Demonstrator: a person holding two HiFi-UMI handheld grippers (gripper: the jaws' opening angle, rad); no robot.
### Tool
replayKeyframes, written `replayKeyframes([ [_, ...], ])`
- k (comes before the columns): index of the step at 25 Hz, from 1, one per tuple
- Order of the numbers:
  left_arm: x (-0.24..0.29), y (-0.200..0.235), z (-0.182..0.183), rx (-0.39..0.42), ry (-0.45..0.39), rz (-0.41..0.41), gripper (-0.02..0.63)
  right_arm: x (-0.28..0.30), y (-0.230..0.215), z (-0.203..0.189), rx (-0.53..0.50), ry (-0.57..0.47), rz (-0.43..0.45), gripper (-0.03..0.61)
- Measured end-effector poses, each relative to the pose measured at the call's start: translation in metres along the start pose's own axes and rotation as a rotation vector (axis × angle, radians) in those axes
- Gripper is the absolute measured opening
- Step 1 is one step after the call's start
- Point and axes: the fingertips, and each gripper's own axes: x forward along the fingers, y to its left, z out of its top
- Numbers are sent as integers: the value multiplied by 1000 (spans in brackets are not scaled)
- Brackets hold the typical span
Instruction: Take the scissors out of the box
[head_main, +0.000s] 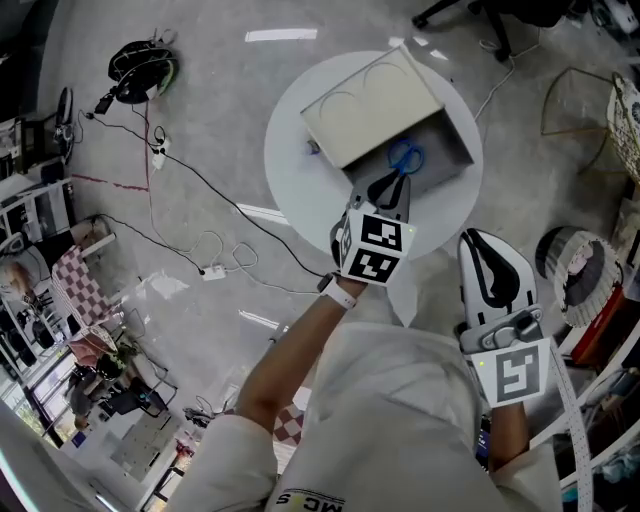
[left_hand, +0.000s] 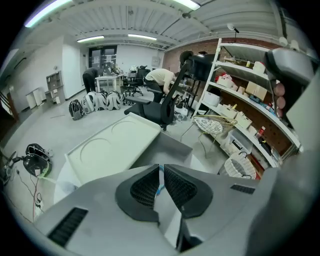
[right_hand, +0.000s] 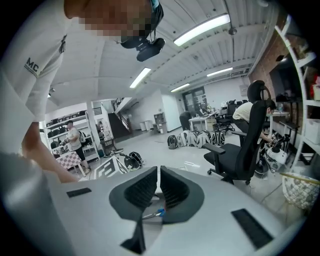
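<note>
Showing the blue-handled scissors (head_main: 404, 160) flat in the open box (head_main: 452, 148) on the round tabletop (head_main: 298, 172): long axis runs away from me, handle loops (head_main: 406, 153) far, blades toward my left hand-held gripper (head_main: 390, 190), whose jaws are closed to a slit, apparently on those blades. My right hand-held gripper (head_main: 480, 246) hangs back, jaws together, empty. I judge the scissors light, stiff, slick; grip near the pivot.
</note>
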Motion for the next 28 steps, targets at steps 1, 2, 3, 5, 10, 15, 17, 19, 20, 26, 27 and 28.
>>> replayKeyframes([
  [1,6,1,-3,0,14,-5,14,0,-1,-2,4,5,-3,74],
  [2,11,2,-5,4,25,-8,14,0,-1,-4,8,10,-8,74],
  [3,16,3,-5,8,33,-11,14,0,-3,-5,12,13,-14,74],
  [5,26,4,-6,16,43,-13,14,1,-5,-8,23,15,-26,74],
  [10,49,5,-13,57,90,-19,18,0,-12,-12,36,18,-54,74],
  [15,74,11,-26,47,164,-20,95,0,-18,-17,49,23,-77,74],
  [17,82,13,-28,42,184,-16,100,-1,-21,-17,60,17,-86,74],
  [19,90,13,-31,47,207,-9,103,-3,-24,-17,70,10,-93,74],
  [20,93,13,-33,53,222,-1,104,-4,-25,-18,72,11,-94,74],
  [26,104,24,-41,112,259,84,100,-9,-27,-16,75,3,-98,74],
  [27,104,24,-41,104,258,85,96,-11,-27,-16,74,0,-99,74],
  [28,104,24,-41,89,257,80,89,-12,-28,-16,74,-3,-99,74],
])
